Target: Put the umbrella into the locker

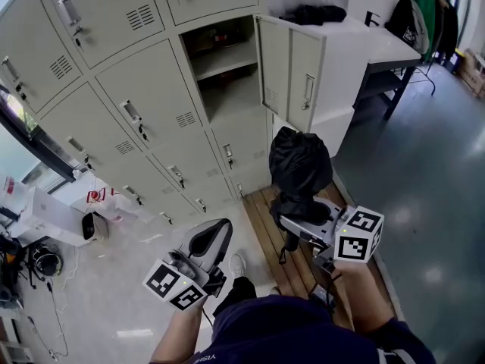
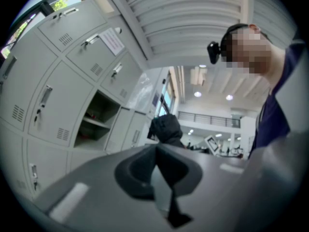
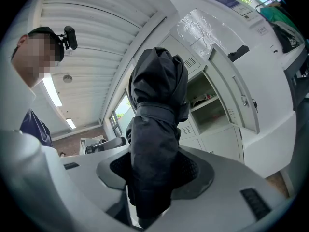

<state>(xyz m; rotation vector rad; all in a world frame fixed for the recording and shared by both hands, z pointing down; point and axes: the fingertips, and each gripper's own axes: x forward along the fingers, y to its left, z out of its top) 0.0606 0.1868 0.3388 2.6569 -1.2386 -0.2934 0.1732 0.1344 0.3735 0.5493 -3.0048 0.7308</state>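
Note:
My right gripper (image 1: pixel 301 212) is shut on a folded black umbrella (image 1: pixel 299 167), which stands upright out of its jaws. In the right gripper view the umbrella (image 3: pixel 157 129) fills the gap between the pads of that gripper (image 3: pixel 154 178). An open locker (image 1: pixel 220 59) with a shelf lies ahead and above, its door (image 1: pixel 292 70) swung out to the right. The same locker (image 3: pixel 210 103) shows just right of the umbrella. My left gripper (image 1: pixel 212 237) is lower left, shut and empty; its pads (image 2: pixel 157 166) meet. From there the umbrella (image 2: pixel 165 128) and the open locker (image 2: pixel 99 117) are visible.
Closed grey lockers (image 1: pixel 144 120) cover the wall left of the open one. A white table (image 1: pixel 394 48) stands at the right, and a black bag (image 1: pixel 318 12) lies on top of a cabinet. A wooden platform (image 1: pixel 276 237) lies underfoot. White boxes (image 1: pixel 53 218) and cables sit at the left.

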